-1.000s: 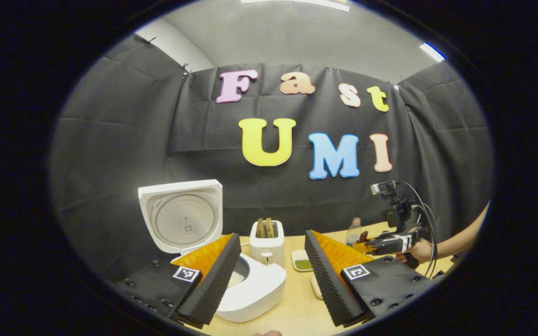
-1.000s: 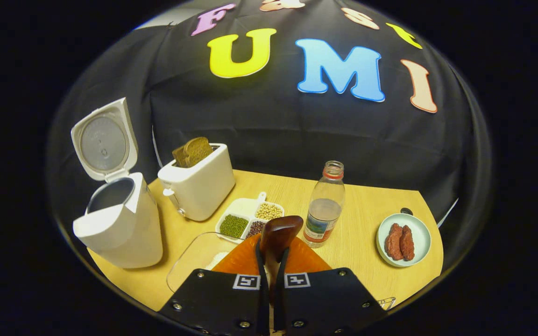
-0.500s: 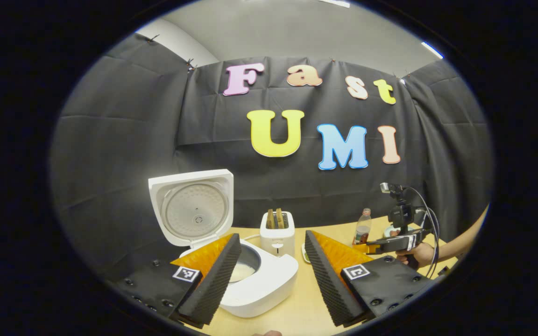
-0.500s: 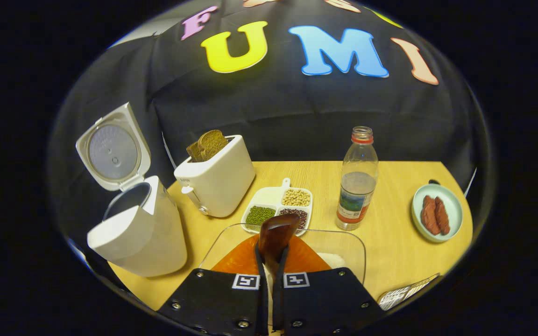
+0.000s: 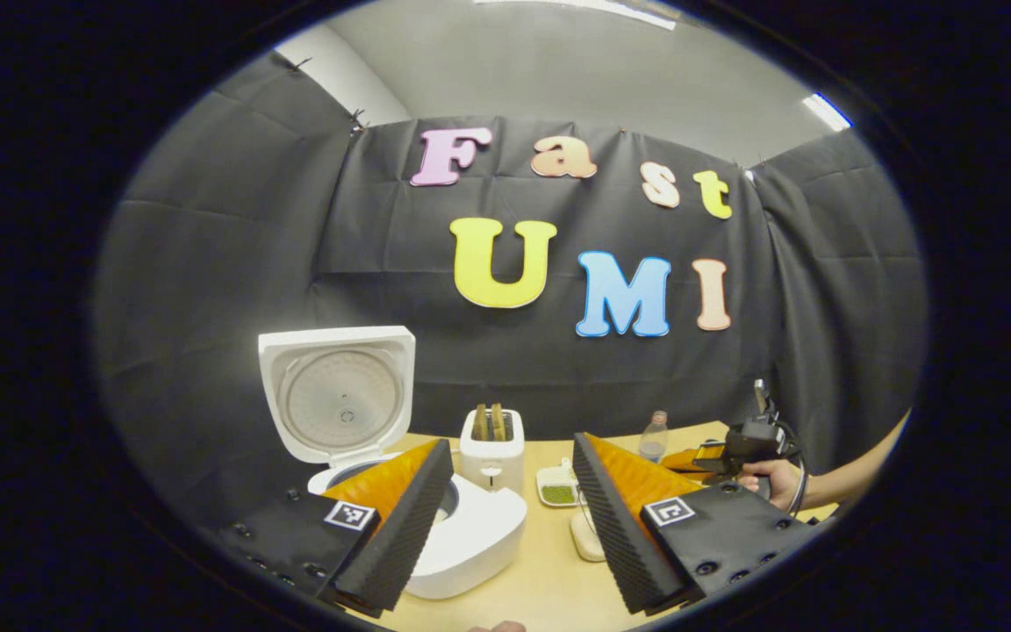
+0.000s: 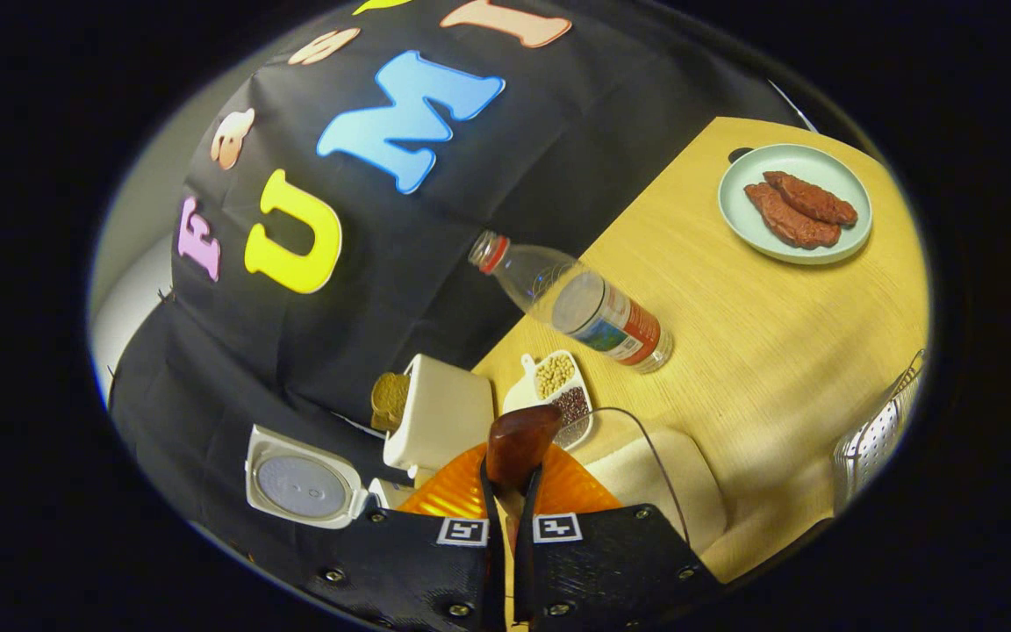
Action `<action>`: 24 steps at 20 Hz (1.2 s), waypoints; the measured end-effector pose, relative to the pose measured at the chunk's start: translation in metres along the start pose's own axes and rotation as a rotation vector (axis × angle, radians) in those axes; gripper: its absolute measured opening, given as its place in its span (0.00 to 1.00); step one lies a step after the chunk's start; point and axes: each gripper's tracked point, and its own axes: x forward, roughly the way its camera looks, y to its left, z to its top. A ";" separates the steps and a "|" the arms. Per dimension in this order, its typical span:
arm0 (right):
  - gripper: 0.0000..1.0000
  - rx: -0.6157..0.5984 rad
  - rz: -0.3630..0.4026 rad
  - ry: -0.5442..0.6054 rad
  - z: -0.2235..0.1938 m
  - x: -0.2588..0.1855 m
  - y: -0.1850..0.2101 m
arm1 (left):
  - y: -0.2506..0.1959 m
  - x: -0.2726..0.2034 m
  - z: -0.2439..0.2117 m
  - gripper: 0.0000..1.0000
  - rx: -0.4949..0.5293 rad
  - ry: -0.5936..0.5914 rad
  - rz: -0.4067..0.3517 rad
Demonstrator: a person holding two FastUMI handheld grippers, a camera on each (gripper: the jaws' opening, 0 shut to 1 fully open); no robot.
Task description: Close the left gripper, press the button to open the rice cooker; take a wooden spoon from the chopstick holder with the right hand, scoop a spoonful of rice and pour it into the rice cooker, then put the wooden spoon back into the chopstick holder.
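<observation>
- Surface (image 6: pixel 760 351): light wood, carrying everything below.
- Rice cooker (image 5: pixel 470 535) at the left end, lid up, pot exposed; contents hidden behind a finger of the left gripper (image 5: pixel 514 518), jaws spread wide and gripping nothing.
- Clear container (image 6: pixel 646 474) of white rice, directly under the right gripper (image 6: pixel 505 491); jaws pinched tight on the wooden spoon (image 6: pixel 519 439), dark bowl sticking out past the tips.
- Likely step: scooping. Best done by dipping the spoon bowl into the rice heap, then rolling level before lifting, so no grains spill on the way across to the cooker.
- Wire chopstick holder (image 6: pixel 878 434) at the right edge, well apart from the cooker; contents unclear.
- Toaster (image 6: pixel 435 412) holding bread, beside the cooker.
- Bottle (image 6: pixel 584 303), partly filled.
- Plate (image 6: pixel 852 228) with two reddish-brown pieces.
- Divided dish (image 6: pixel 558 386) of beans, touching the rice container's far edge.
</observation>
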 end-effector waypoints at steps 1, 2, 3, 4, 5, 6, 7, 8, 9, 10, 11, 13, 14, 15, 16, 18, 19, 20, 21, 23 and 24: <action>0.04 0.032 0.032 -0.017 0.009 -0.007 0.009 | -0.001 0.000 -0.002 0.92 0.007 0.005 -0.001; 0.04 0.062 0.066 -0.029 0.016 -0.014 0.018 | -0.001 0.001 -0.003 0.93 0.012 0.012 -0.001; 0.04 0.092 0.099 -0.042 0.023 -0.020 0.028 | -0.001 0.002 -0.003 0.96 0.014 0.015 -0.004; 0.04 0.125 0.126 -0.054 0.028 -0.026 0.037 | -0.003 0.002 -0.002 0.93 0.014 0.014 -0.008; 0.04 0.157 0.151 -0.065 0.032 -0.031 0.044 | -0.004 0.002 0.000 0.96 0.012 0.010 -0.012; 0.04 0.176 0.169 -0.070 0.035 -0.035 0.049 | -0.005 0.001 0.002 0.96 0.006 0.004 -0.018; 0.04 0.183 0.177 -0.072 0.037 -0.040 0.052 | -0.005 0.000 0.004 0.96 0.000 -0.005 -0.022; 0.04 0.177 0.178 -0.075 0.037 -0.043 0.057 | -0.005 0.000 0.006 0.96 -0.003 -0.011 -0.025; 0.04 0.168 0.184 -0.079 0.038 -0.046 0.063 | -0.004 -0.002 0.007 0.96 -0.003 -0.014 -0.026; 0.04 0.161 0.194 -0.082 0.039 -0.049 0.070 | -0.003 -0.003 0.007 0.93 0.000 -0.017 -0.029; 0.04 0.157 0.205 -0.084 0.039 -0.054 0.080 | -0.001 -0.005 0.006 0.96 0.005 -0.019 -0.031; 0.04 0.154 0.218 -0.088 0.039 -0.061 0.097 | 0.007 -0.007 0.003 0.96 0.017 -0.016 -0.028; 0.04 0.149 0.222 -0.093 0.038 -0.063 0.103 | 0.011 -0.008 0.001 0.93 0.019 -0.013 -0.025; 0.04 0.141 0.225 -0.096 0.038 -0.065 0.110 | 0.014 -0.008 0.000 0.93 0.017 -0.012 -0.023; 0.04 0.132 0.225 -0.098 0.038 -0.067 0.117 | 0.017 -0.011 -0.001 0.96 0.013 -0.012 -0.022; 0.04 0.106 0.235 -0.103 0.035 -0.070 0.133 | 0.025 -0.013 -0.004 0.96 0.008 -0.011 -0.023; 0.04 0.090 0.236 -0.106 0.034 -0.070 0.141 | 0.031 -0.015 -0.004 0.96 0.007 -0.013 -0.021; 0.04 0.075 0.239 -0.106 0.032 -0.069 0.149 | 0.035 -0.016 -0.003 0.96 0.007 -0.015 -0.019; 0.04 0.057 0.242 -0.105 0.029 -0.068 0.157 | 0.039 -0.019 -0.004 0.96 0.006 -0.019 -0.019; 0.04 0.023 0.254 -0.097 0.022 -0.066 0.174 | 0.047 -0.022 -0.006 0.92 0.008 -0.019 -0.019; 0.04 0.009 0.260 -0.089 0.017 -0.064 0.183 | 0.050 -0.024 -0.006 0.93 0.006 -0.016 -0.020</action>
